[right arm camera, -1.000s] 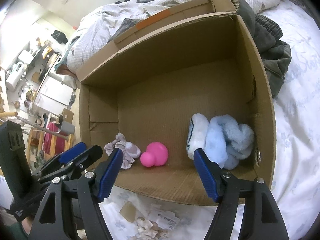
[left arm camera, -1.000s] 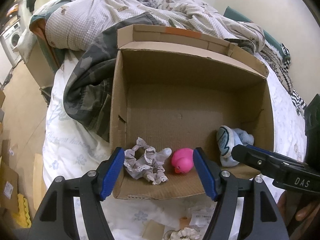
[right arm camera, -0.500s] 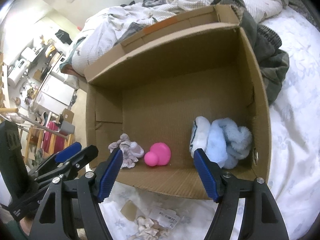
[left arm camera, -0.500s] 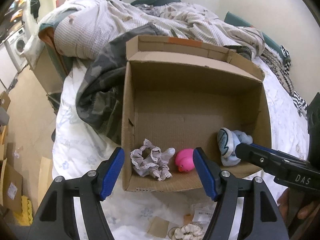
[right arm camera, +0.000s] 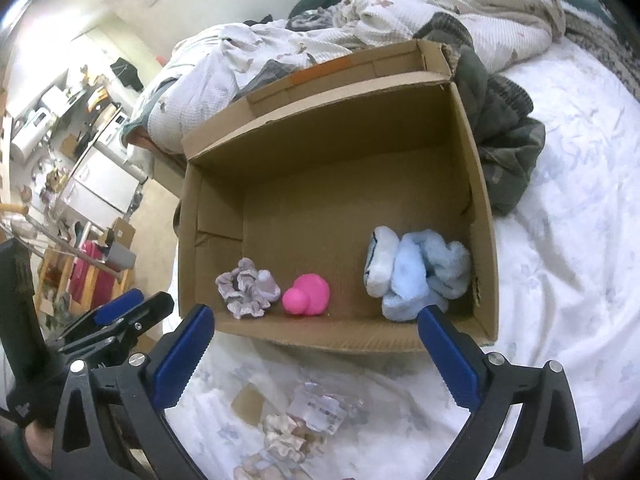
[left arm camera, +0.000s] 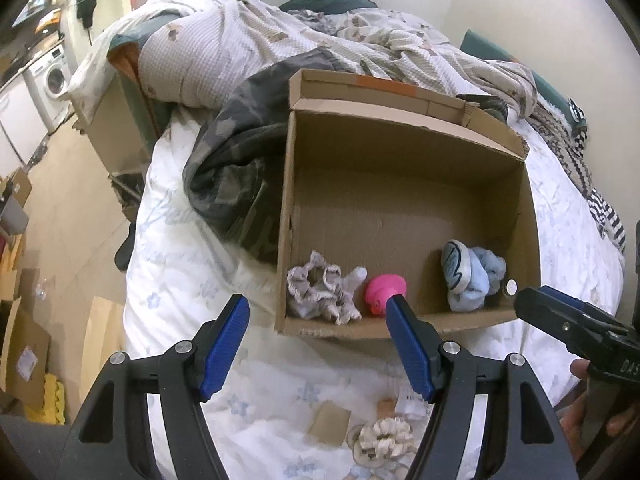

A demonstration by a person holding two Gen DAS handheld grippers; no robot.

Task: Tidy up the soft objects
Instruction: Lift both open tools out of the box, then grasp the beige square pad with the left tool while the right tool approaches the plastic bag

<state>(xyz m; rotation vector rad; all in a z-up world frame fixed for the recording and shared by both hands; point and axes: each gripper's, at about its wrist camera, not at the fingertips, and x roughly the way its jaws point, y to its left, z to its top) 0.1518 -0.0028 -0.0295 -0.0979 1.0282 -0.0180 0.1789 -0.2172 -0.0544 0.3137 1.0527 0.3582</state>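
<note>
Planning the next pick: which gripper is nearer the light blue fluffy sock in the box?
Right. The right gripper hangs just outside the box wall before the light blue fluffy sock; the left gripper sits further left, past the pink toy.

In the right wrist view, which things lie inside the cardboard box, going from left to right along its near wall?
Lilac frilly scrunchie → pink rubber duck → light blue fluffy socks.

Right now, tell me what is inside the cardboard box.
Along the near wall of the cardboard box: a frilly grey scrunchie, a pink rubber duck and a fluffy blue sock bundle. Whatever lies beneath the bundle is hidden.
</note>
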